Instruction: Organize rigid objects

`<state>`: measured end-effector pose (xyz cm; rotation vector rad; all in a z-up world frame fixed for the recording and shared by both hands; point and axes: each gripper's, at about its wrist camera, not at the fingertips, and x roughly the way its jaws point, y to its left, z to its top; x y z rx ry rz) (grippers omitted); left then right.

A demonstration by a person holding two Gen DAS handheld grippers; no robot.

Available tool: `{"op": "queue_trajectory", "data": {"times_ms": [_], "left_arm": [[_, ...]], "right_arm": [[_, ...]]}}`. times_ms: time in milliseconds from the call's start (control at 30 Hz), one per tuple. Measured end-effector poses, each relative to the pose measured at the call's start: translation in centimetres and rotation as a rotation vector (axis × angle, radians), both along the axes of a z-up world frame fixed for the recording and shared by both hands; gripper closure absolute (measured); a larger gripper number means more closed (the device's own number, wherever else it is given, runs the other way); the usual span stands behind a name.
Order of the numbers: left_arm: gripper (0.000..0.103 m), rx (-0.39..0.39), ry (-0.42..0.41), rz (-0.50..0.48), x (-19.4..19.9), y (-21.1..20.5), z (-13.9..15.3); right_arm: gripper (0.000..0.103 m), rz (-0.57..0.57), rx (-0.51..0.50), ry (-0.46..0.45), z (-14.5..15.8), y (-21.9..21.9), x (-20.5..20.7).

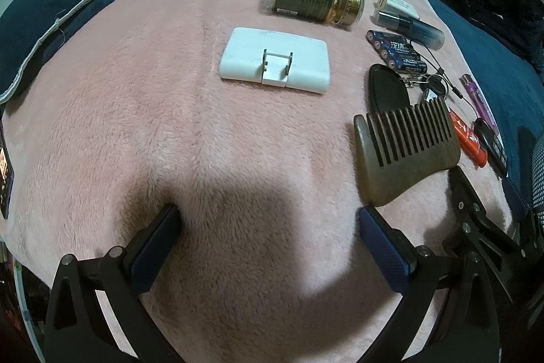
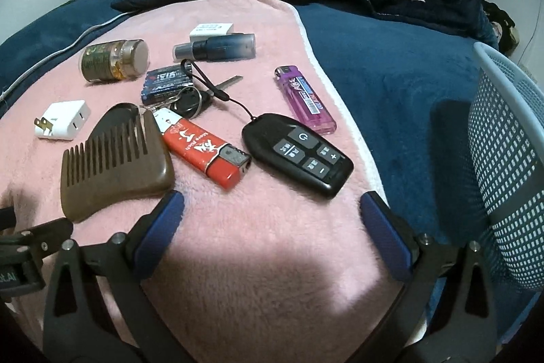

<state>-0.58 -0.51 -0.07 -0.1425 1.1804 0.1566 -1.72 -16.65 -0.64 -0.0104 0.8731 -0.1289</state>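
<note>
**Awaiting sorting: small hard goods on pink fleece blanket**

Lying loose on pink blanket (image 2: 238, 261), grouped centre-left of right wrist frame, presumably for easy pickup into blue mesh basket (image 2: 510, 165) at right edge:
- Wooden comb (image 2: 112, 165), lower left, touching red lighter (image 2: 207, 152).
- Black remote fob (image 2: 299, 155), centre, nearest right gripper (image 2: 272, 213).
- Purple lighter (image 2: 304, 97), upper right of fob.
- Pill bottle (image 2: 114, 60), battery pack (image 2: 166, 84), keys (image 2: 190, 102), plug adapter (image 2: 63, 119), upper left.

Right gripper: fingers apart, empty. Left gripper (image 1: 268, 220): fingers apart, empty, over bare fleece.
</note>
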Motion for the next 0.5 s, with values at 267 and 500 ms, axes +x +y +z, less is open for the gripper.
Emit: {"op": "queue_trajectory", "data": {"times_ms": [267, 500], "left_arm": [[0.0, 0.001, -0.001, 0.011, 0.01, -0.39, -0.18], [0.0, 0.0, -0.001, 0.014, 0.1, -0.38, -0.15]], "right_arm": [[0.0, -0.005, -0.002, -0.002, -0.03, 0.14, -0.19], [0.0, -0.015, -0.005, -0.008, 0.08, 0.36, -0.33]]}}
